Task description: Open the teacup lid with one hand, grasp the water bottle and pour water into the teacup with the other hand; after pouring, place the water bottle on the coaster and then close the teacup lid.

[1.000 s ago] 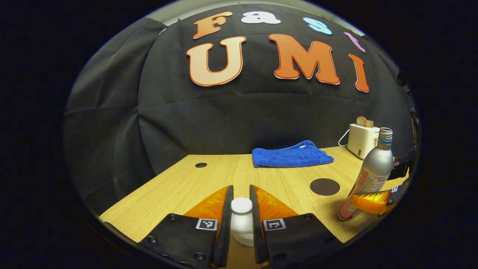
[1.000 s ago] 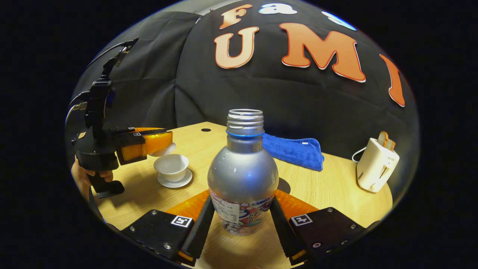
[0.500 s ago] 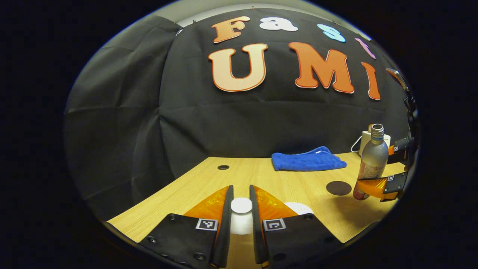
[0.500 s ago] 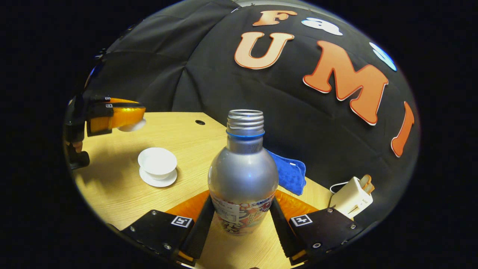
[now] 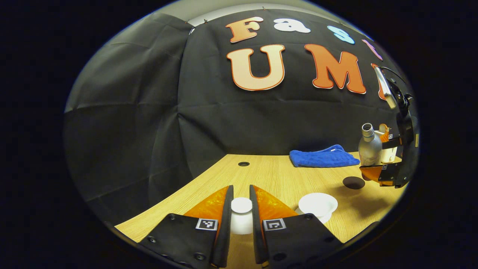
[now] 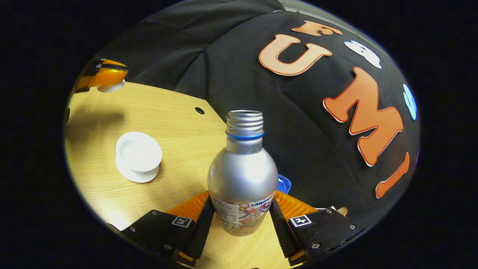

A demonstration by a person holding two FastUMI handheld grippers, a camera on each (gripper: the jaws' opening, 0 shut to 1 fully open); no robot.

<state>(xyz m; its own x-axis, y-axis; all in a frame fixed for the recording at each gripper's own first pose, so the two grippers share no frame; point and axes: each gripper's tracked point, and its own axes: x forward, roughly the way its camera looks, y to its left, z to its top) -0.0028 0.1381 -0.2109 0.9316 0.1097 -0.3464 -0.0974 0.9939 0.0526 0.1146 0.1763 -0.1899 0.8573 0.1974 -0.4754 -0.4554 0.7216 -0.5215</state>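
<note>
While the left hand-held gripper (image 5: 241,215) pinches the white lid (image 5: 241,205), the right hand-held gripper (image 6: 242,224) clamps the uncapped silver water bottle (image 6: 242,175), tilted.

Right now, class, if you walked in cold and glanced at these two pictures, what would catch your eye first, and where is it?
The silver water bottle stands out first, uncapped and clamped between the right gripper fingers in the middle of the right gripper view. Next comes the open white teacup on its saucer on the wooden table, to the bottle's left. In the left gripper view, the left gripper pinches the white teacup lid by its knob.
</note>
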